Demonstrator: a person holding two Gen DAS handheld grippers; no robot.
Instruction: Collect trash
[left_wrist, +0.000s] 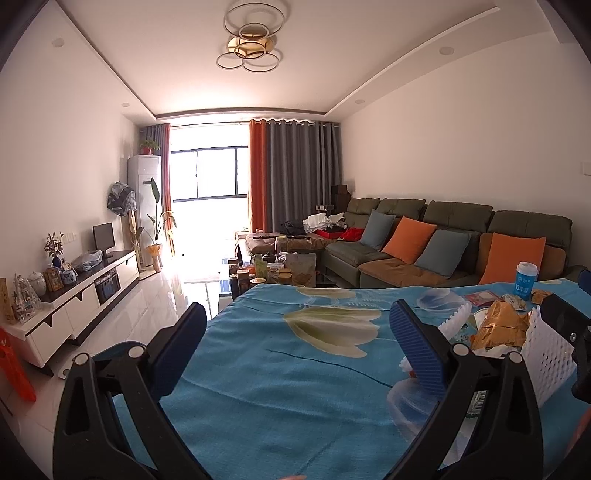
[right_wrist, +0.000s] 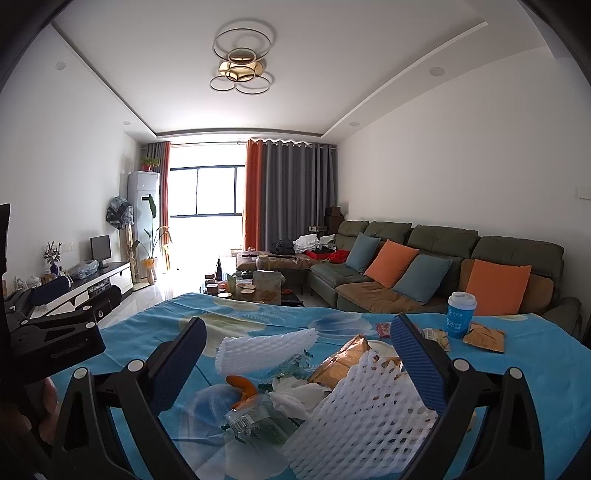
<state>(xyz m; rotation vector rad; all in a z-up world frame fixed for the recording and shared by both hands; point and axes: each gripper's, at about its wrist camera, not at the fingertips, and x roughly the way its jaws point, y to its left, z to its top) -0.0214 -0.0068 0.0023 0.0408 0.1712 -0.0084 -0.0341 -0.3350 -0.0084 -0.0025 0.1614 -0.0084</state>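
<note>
Living room, bright window at the far end with orange and grey curtains (right_wrist: 280, 192). Far left: white TV cabinet (left_wrist: 85, 295) along the wall, one small monitor (left_wrist: 103, 238) on it, tiled floor before it. Centre foreground: tabletop (left_wrist: 280, 369) under a blue cloth with pale flower print. My left gripper (left_wrist: 295, 332) hangs over a bare stretch of it, jaws spread wide, nothing in them. My right gripper (right_wrist: 295, 349) is likewise wide open and empty, hovering over the trash. Trash, counted in the right wrist view: two white foam fruit nets (right_wrist: 266, 349), one lying flat and one nearest my right finger; one orange peel (right_wrist: 242, 386); one clear plastic wrapper (right_wrist: 258, 421); one crumpled tissue (right_wrist: 295, 393); one gold snack bag (right_wrist: 343, 360). Further right: one red packet (right_wrist: 384, 328), one blue paper cup (right_wrist: 460, 314), upright, one flat gold sachet (right_wrist: 484, 338) just beside it. Right wall: green sofa (right_wrist: 443, 236) with four cushions, two orange, two blue.
</note>
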